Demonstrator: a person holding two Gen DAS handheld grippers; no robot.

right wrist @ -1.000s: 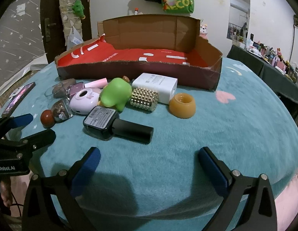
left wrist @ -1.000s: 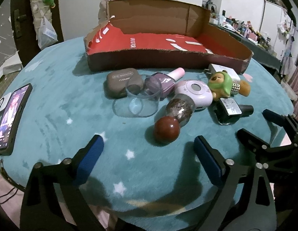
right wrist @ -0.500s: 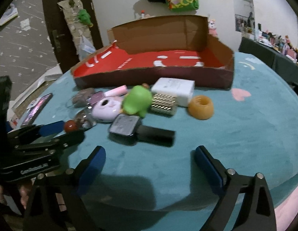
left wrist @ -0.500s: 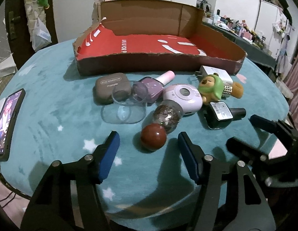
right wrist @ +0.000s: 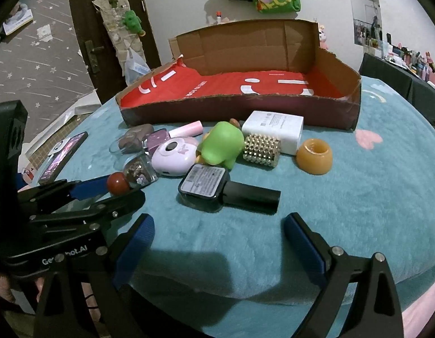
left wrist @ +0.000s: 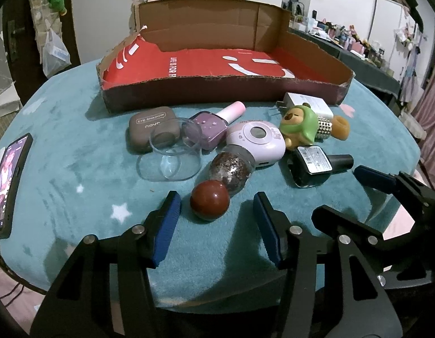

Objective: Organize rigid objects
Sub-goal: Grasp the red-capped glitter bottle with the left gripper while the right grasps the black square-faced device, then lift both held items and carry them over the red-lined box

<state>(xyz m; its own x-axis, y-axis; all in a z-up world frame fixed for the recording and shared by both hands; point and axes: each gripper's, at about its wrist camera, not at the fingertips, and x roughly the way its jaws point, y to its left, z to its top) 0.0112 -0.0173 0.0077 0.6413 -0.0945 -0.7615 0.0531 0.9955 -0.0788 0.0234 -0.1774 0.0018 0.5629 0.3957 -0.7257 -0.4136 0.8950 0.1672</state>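
Observation:
My left gripper (left wrist: 214,205) is open, its blue pads on either side of the red ball cap (left wrist: 209,203) of a glitter bottle (left wrist: 231,169) lying on the teal cloth, not touching it. It also shows in the right wrist view (right wrist: 110,190). My right gripper (right wrist: 217,225) is open and empty, just short of a black square bottle (right wrist: 214,187). Behind lie a pink round device (left wrist: 259,140), a green plush toy (left wrist: 299,125), a purple nail polish (left wrist: 214,124), a brown eyeshadow case (left wrist: 152,129) and a clear dish (left wrist: 169,159).
An open cardboard box with a red floor (left wrist: 217,64) stands at the back of the table. A white charger (right wrist: 273,129), a studded gold cylinder (right wrist: 261,150) and an orange ring cup (right wrist: 314,156) lie to the right. A phone (left wrist: 6,183) lies at the left edge.
My left gripper has moved forward to the red ball cap and its jaws have narrowed around it. My right gripper has shifted left toward the black bottle.

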